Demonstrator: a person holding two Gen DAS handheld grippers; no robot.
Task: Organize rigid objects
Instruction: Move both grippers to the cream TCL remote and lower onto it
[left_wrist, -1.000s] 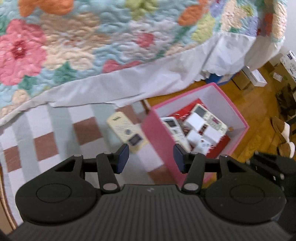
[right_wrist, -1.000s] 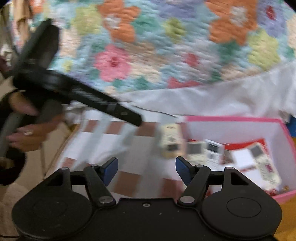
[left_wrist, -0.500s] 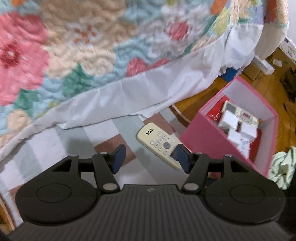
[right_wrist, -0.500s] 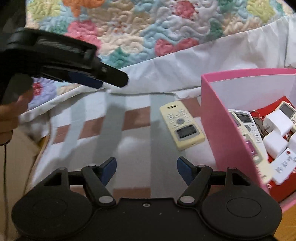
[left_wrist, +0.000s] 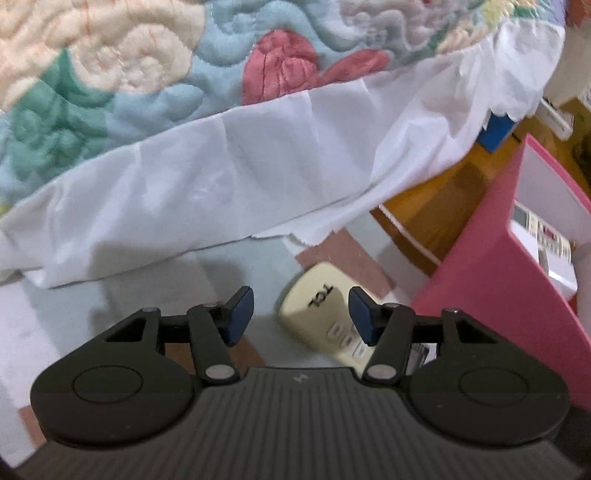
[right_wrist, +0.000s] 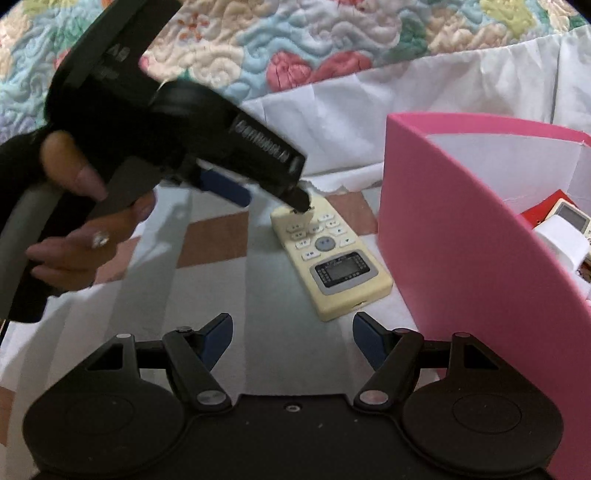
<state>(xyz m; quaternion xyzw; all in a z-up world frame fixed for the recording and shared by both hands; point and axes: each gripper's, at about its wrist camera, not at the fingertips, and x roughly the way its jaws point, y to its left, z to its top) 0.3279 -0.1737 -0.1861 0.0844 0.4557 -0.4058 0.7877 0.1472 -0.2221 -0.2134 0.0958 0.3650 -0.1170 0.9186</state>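
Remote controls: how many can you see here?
2 for sure: a cream remote lying on the checked rug beside the pink box, and one inside the box. The box wall may hide more.

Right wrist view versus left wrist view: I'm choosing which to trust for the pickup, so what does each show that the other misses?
Only the right wrist view shows the remote's display, the person's hand holding the left tongs, and the right tongs. Only the left wrist view shows the TCL logo between its open blue pads. Both show the cream remote control, pink box, checked rug and quilt.
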